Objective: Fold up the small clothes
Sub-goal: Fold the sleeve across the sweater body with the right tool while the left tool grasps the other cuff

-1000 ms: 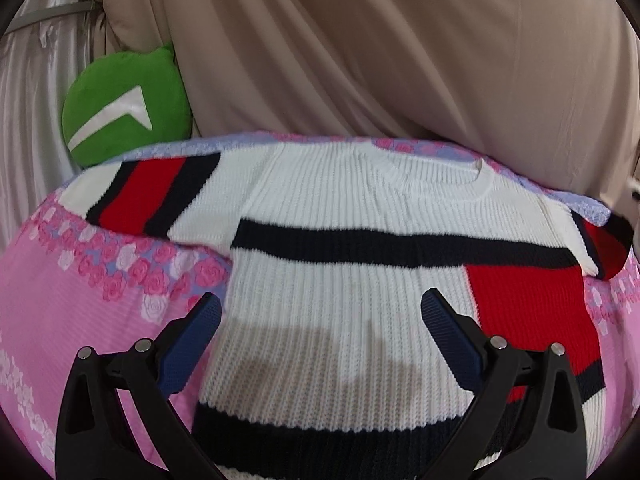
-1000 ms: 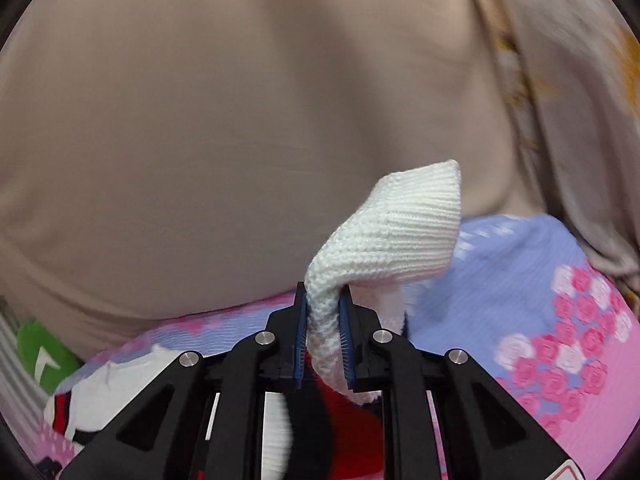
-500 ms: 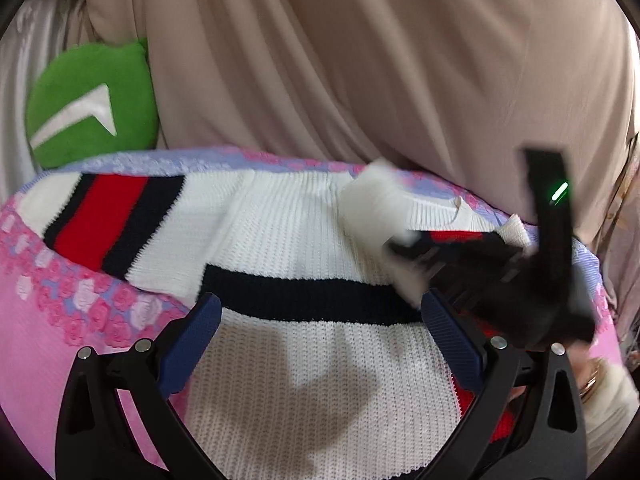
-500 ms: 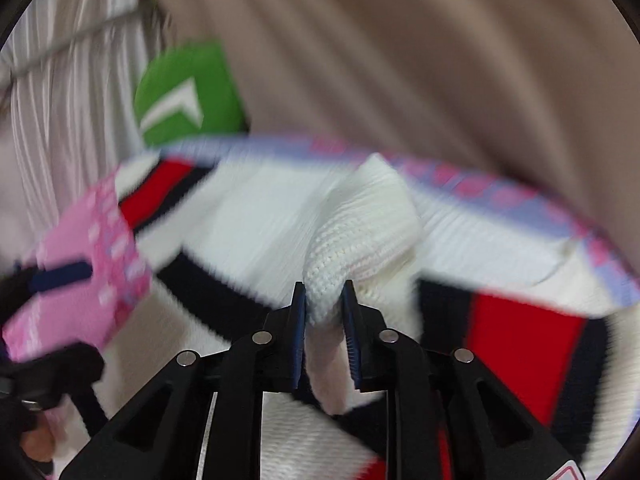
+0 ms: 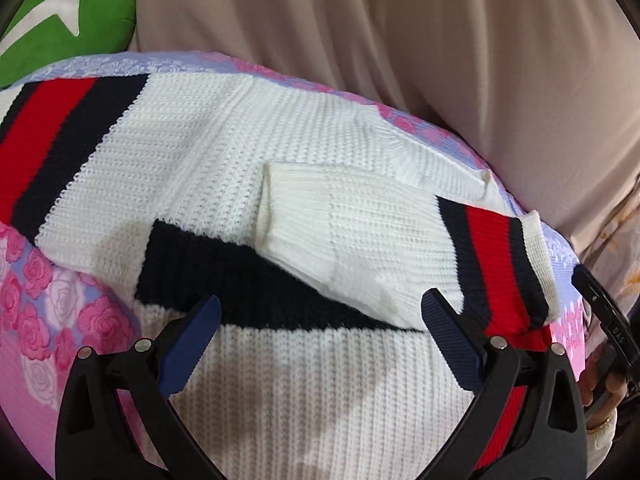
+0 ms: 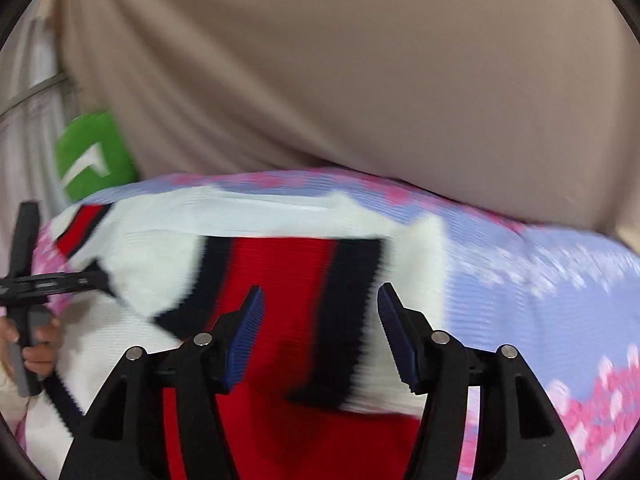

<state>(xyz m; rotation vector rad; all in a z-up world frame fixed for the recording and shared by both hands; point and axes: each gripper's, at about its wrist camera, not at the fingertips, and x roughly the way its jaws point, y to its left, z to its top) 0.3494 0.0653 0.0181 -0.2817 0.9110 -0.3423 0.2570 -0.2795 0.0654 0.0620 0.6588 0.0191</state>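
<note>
sweater (image 5: 192, 160) flat | right sleeve (image 5: 360, 236) folded across | both grippers empty, jaws apart

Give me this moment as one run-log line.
step: first sleeve fold | right sleeve: lying across sweater chest | left sleeve: spread flat | left gripper: open, empty | right gripper: open, empty

A small white knit sweater (image 5: 304, 380) with navy and red stripes lies flat, filling the centre and lower part of the left wrist view. One sleeve (image 5: 392, 236) is folded inward across the chest, cuff at centre frame. The other sleeve (image 5: 68, 140) stretches out toward the left edge.
</note>
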